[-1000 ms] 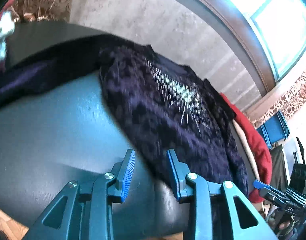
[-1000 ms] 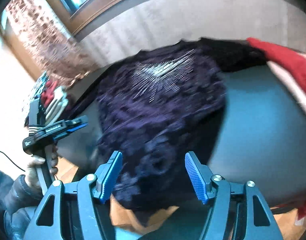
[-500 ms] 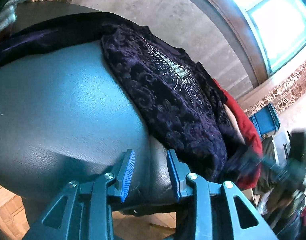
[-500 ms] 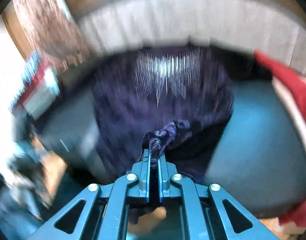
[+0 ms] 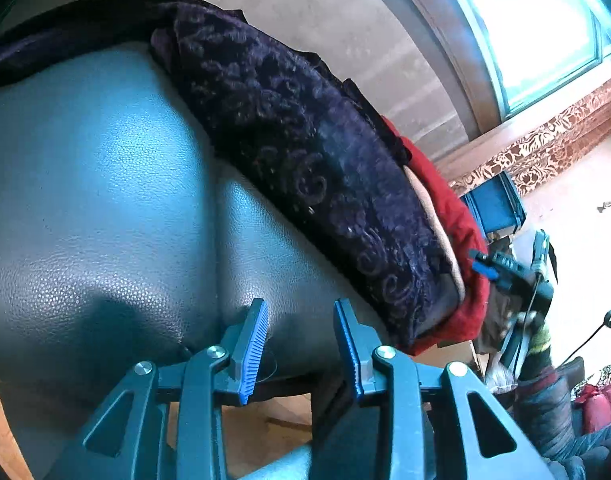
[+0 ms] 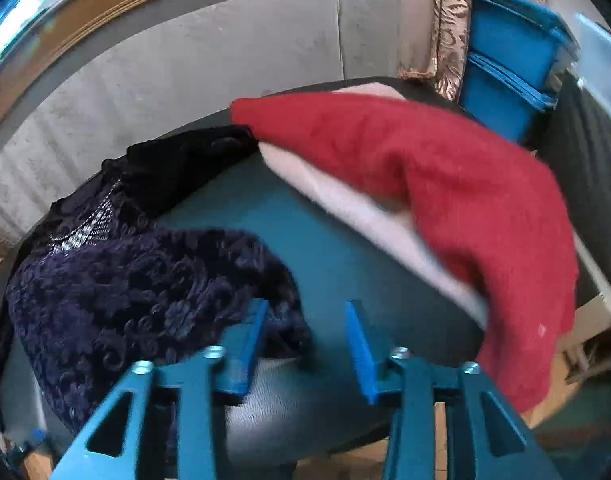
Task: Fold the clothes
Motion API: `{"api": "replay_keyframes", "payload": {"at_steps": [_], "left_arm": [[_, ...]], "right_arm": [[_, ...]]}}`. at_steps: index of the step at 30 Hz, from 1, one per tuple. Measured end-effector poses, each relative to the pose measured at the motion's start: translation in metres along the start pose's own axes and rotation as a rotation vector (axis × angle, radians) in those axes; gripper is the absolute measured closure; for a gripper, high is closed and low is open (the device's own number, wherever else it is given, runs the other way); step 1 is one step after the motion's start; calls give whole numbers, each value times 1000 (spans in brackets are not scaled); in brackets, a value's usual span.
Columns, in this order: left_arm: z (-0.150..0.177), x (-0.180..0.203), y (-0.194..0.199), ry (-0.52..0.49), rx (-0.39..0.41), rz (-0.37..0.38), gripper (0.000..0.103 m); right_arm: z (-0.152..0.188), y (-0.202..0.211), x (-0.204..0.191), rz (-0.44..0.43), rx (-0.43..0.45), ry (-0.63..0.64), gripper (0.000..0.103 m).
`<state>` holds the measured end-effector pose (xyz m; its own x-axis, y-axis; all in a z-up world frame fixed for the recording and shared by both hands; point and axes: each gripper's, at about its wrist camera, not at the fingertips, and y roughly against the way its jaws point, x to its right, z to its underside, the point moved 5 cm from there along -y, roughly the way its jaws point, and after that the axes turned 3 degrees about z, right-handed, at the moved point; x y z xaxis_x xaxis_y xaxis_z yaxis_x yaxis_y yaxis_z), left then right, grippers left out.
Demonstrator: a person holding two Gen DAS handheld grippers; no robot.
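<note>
Dark leather-look table (image 5: 105,208) (dimpled) under a grey wall (image 6: 185,52).

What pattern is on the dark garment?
The dark garment has raised floral scrolls, dark purple on purple, clearest in the left wrist view.

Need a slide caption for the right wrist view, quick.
Right gripper opening, empty, above teal table; dark patterned garment beside its left finger, red garment at right.

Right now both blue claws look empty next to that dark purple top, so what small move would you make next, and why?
Probably bring the left gripper over to the near edge of the purple velvet top and pinch it. The top already lies doubled into a long band on the dark cushion. The right gripper is opening with nothing between its jaws, beside a rumpled corner.
</note>
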<state>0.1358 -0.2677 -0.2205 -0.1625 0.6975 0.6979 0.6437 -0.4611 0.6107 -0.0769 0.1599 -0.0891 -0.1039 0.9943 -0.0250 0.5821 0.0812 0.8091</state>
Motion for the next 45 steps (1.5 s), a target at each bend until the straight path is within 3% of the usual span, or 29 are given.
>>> {"api": "replay_keyframes", "payload": {"at_steps": [2,4,6,7,9,13,16,17,18,19,21,24,27,31,35,37,38,39,42,45], "left_arm": [[-2,1,-4,10,-11,8,69],[-3,2,-8,5,-22,3,69],[-3,6,-11,-3,-25,3,69],[-3,8,-12,-8,-26,3,69],[-3,12,-14,-16,-28,3,69],[-6,16,-6,-33,-2,-10,69],[-5,12,11,-44,27,-13,69],[-4,11,16,-47,33,-9,69],[-3,10,18,-49,35,0,69],[-2,10,21,-51,36,8,69],[0,11,22,-58,29,28,69],[0,18,22,-61,1,127,69],[-8,27,14,-50,-18,235,64],[-26,27,-11,44,-34,361,61],[-40,20,-30,161,-37,457,59],[-44,20,-32,180,-23,478,58],[-46,19,-32,185,-20,482,57],[-47,18,-33,190,-16,486,57],[-50,17,-44,210,-26,475,57],[-48,17,-55,215,-62,465,60]], "right_arm": [[11,15,-14,-25,70,80,48],[24,37,-43,-150,96,204,39],[56,65,-92,-240,137,428,22],[69,72,-110,-276,143,506,21],[99,79,-158,-359,135,684,21],[130,53,-208,-350,102,871,25],[147,23,-220,-296,-2,939,51],[144,24,-220,-316,-5,918,68],[139,24,-219,-321,-25,887,94],[133,23,-218,-328,-41,854,94],[107,28,-215,-518,-130,619,94],[68,47,-202,-914,-234,236,94],[51,56,-187,-1120,-279,11,94],[64,41,-179,-1200,-395,-117,93],[82,20,-181,-1227,-495,-195,85],[89,12,-182,-1231,-527,-202,64],[92,9,-182,-1220,-545,-207,39],[96,5,-183,-1220,-570,-220,25],[92,2,-180,-1205,-547,-207,24],[79,12,-163,-1104,-437,-155,23]]}}
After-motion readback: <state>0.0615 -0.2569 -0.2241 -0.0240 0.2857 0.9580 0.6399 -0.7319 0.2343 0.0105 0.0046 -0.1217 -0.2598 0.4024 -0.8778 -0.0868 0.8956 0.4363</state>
